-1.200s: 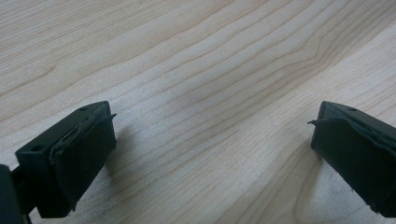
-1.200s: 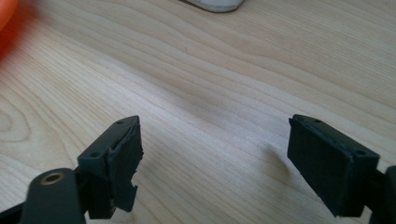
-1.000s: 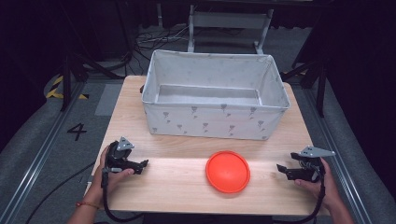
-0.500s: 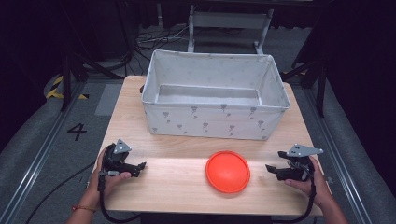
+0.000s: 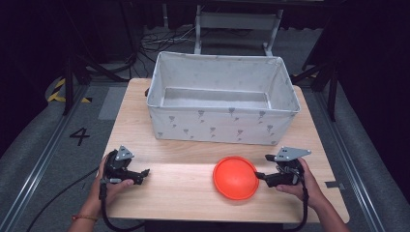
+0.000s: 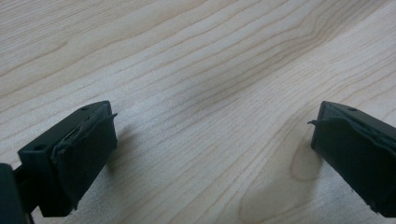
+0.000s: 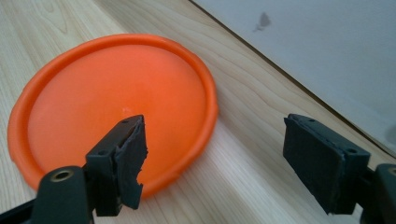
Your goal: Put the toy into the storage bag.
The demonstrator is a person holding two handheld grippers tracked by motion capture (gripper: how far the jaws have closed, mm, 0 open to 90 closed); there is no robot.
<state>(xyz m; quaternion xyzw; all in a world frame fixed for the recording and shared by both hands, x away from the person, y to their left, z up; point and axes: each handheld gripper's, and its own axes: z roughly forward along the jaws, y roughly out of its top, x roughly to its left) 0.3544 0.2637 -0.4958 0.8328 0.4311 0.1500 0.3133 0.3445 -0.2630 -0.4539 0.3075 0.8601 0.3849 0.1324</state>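
Note:
An orange round disc [image 5: 235,177] lies flat on the wooden table [image 5: 169,193], right of the middle near the front. My right gripper [image 5: 258,175] is at its right rim, pointing left, open. In the right gripper view the disc [image 7: 116,107] sits under the left jaw while the right jaw is over bare wood; the right gripper [image 7: 215,128] has the near rim between its jaws, and neither pad presses on it. My left gripper [image 5: 145,173] rests at the front left, open; in its own view the left gripper [image 6: 212,126] has nothing but wood between the jaws.
A large white fabric bin [image 5: 222,125] with small grey prints stands across the back half of the table, and its wall [image 7: 327,46] is close behind the disc. Bare wood runs between the two grippers. Dark floor and cables surround the table.
My right gripper has moved left from the table's right edge up to the disc's rim. The left gripper and the disc have stayed put.

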